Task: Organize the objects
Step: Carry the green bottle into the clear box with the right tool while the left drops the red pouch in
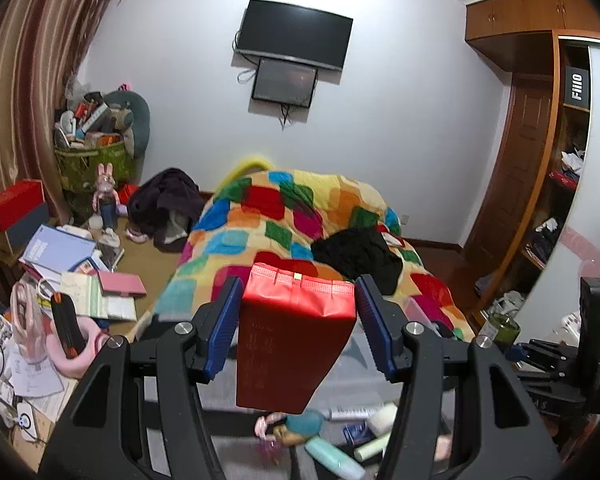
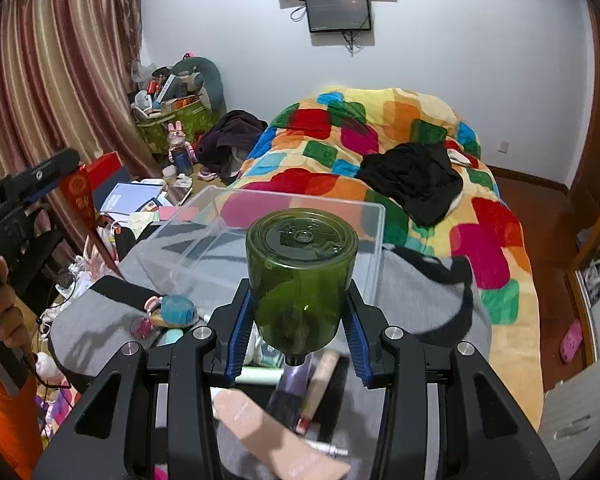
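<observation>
- Holding a red pouch [image 1: 296,336] in the left gripper [image 1: 296,320], blue pads pinching its sides, lifted above the bed [image 1: 260,216].
- Gripping a green bottle [image 2: 300,276] in the right gripper [image 2: 300,332], base pointing forward, neck back between the pads.
- Hovering just short of a clear plastic bin [image 2: 376,232] resting on the grey cloth [image 2: 420,300]; bin looking empty, so sorting judged barely begun.
- Leaving several items loose on the cloth: a teal tube [image 1: 334,458], a white bottle [image 1: 382,418], a small doll with teal hair [image 2: 172,310], a beige tube [image 2: 320,384].
- Tilting both grippers somewhat downward, side by side, left hand [image 2: 4,308] showing at the right view's edge.
- Judging next step: lowering both carried things into the bin.
</observation>
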`<action>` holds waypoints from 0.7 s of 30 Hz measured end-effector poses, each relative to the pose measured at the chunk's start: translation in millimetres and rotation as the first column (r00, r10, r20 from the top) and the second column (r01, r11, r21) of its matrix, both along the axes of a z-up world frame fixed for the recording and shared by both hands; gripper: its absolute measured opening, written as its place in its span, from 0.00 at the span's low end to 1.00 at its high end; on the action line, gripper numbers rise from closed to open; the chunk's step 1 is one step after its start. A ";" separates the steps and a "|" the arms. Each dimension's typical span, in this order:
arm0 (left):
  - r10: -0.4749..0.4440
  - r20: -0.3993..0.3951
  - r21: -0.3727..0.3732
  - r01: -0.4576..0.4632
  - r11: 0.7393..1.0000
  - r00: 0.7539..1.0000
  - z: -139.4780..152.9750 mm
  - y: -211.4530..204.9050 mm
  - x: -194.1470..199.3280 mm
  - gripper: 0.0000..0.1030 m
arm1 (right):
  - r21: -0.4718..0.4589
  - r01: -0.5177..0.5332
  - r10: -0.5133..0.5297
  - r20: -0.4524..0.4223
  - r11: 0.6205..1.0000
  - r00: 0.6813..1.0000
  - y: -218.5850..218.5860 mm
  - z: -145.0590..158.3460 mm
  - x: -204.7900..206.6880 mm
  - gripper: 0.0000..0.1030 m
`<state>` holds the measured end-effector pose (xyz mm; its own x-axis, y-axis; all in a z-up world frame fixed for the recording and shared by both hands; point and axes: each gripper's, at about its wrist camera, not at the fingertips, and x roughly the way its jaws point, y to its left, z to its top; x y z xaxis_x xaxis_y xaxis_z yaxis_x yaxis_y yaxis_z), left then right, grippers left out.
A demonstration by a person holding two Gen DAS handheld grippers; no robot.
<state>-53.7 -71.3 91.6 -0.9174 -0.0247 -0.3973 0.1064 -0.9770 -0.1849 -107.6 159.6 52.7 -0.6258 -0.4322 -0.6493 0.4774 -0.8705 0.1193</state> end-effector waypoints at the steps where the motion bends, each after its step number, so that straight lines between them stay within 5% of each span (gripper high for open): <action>1: 0.006 -0.004 -0.005 -0.006 1.000 1.000 1.3 0.2 -3.1 0.56 | 0.004 -0.010 0.010 0.004 1.000 1.000 -3.2 1.0 -2.9 0.38; 11: 0.035 -0.039 -0.011 -0.036 0.999 0.999 3.3 3.3 -32.4 0.56 | 0.039 -0.061 0.057 0.096 0.997 0.994 -25.2 -8.9 -44.4 0.38; 17: -0.016 0.010 -0.005 0.016 1.000 1.000 -18.8 13.4 -53.2 0.58 | 0.070 -0.089 0.076 0.164 0.994 0.984 -33.2 -24.3 -67.9 0.37; 21: -0.042 0.017 -0.082 0.043 0.996 0.999 -25.1 34.4 -56.5 0.59 | 0.088 -0.101 0.083 0.190 0.991 0.978 -39.0 -33.5 -78.0 0.37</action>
<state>-110.2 -36.9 66.6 -0.9119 -0.0192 -0.4099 0.0666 -0.9926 -0.1019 -185.6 120.6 19.2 -0.4508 -0.4118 -0.7920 0.5335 -0.8356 0.1308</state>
